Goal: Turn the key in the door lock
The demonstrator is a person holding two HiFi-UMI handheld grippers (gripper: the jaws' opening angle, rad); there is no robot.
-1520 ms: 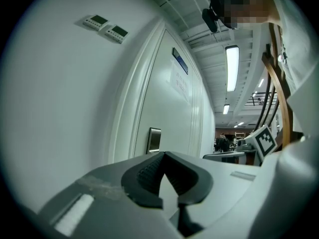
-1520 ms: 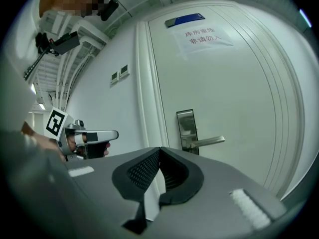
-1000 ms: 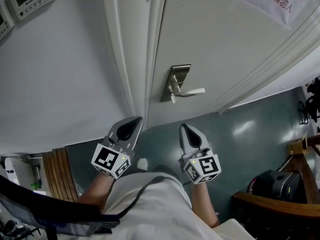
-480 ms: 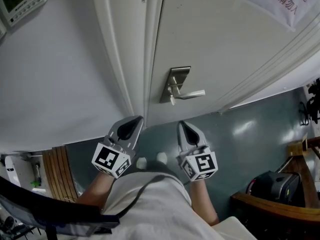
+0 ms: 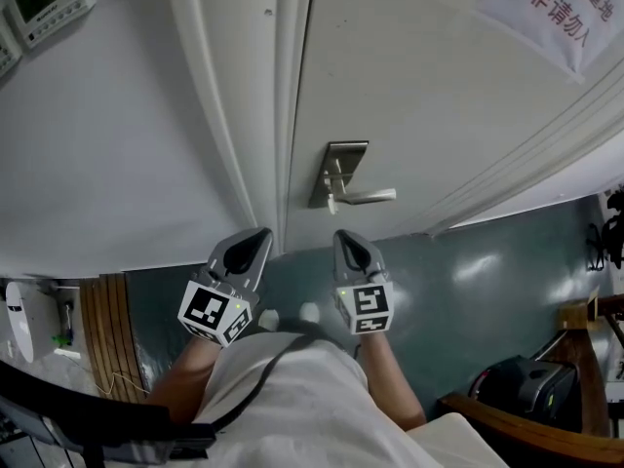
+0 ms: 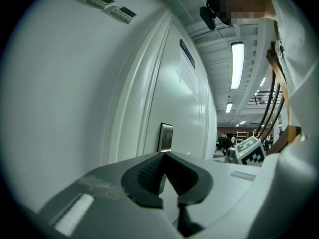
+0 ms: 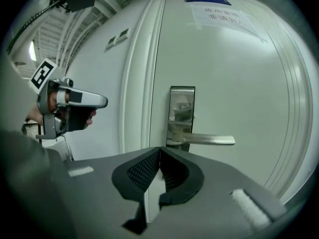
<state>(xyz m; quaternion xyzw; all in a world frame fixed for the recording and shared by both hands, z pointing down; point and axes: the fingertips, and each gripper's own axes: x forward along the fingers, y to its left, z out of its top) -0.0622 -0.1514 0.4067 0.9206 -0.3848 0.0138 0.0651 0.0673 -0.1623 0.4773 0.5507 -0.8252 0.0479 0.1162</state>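
Silver lock plate (image 5: 341, 171) sits centre frame on the door (image 5: 439, 115), and I can't make out any key. Right claw (image 5: 344, 237), pinched shut and empty, has slid left beneath it, lining up its approach. Left claw (image 5: 261, 234), closed on nothing, hangs beside it.

Paper notice (image 5: 558, 13) on door (image 5: 419, 86): red "非请勿入".
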